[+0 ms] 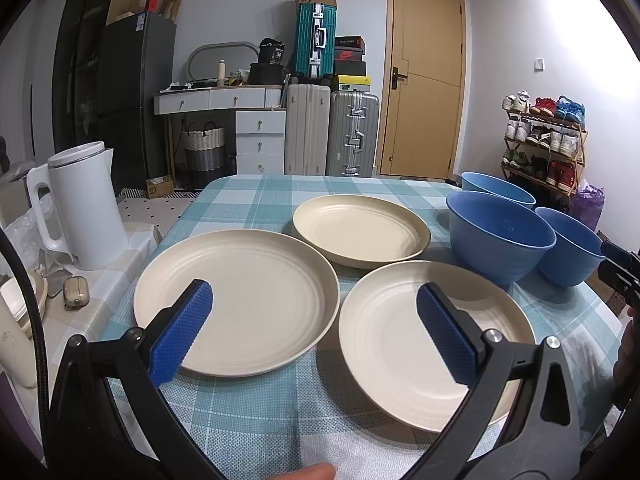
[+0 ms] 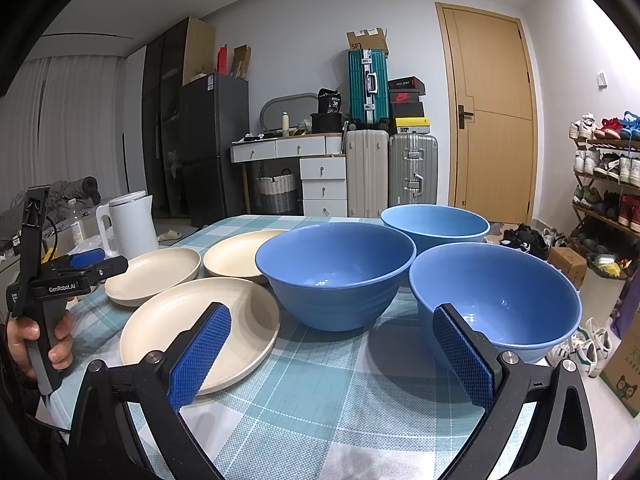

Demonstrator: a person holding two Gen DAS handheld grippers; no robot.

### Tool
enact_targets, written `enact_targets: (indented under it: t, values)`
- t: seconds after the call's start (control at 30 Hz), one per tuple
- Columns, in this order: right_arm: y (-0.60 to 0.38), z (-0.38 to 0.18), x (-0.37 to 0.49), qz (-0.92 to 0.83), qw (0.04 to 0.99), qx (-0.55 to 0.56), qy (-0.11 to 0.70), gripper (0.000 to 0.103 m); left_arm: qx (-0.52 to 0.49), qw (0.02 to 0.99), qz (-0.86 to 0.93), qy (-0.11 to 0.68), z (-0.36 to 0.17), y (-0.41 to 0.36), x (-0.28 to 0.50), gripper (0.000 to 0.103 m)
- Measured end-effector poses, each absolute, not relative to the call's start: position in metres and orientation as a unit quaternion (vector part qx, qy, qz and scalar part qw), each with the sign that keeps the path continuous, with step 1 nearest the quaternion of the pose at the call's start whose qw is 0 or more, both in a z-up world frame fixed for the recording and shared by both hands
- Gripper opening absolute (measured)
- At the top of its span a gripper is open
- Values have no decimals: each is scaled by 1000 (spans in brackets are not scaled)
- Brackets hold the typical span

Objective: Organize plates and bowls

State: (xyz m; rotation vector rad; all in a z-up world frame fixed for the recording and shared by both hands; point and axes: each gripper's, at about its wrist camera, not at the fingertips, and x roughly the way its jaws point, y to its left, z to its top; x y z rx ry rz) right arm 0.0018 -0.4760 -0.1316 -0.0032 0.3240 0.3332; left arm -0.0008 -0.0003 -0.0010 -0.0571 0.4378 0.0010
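Nearest, the left gripper (image 1: 314, 310) and right gripper (image 2: 332, 330) both hover with blue pads spread apart, holding nothing. On the checked tablecloth (image 1: 256, 412), the centre blue bowl (image 2: 335, 274) serves as landmark: a smooth, empty, deep bowl. Just left of it lie three cream ribbed plates (image 2: 200, 328), separate and unstacked. To its right sits a second bowl (image 2: 496, 304); behind it, a third (image 2: 435, 224).
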Motion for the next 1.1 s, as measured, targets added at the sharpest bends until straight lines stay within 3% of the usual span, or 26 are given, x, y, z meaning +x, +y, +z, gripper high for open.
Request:
enact_targets:
  t: [1.1]
  values:
    - [-475, -133, 3, 163, 973, -3, 162, 103, -29, 976, 0, 217, 0, 0, -3, 102]
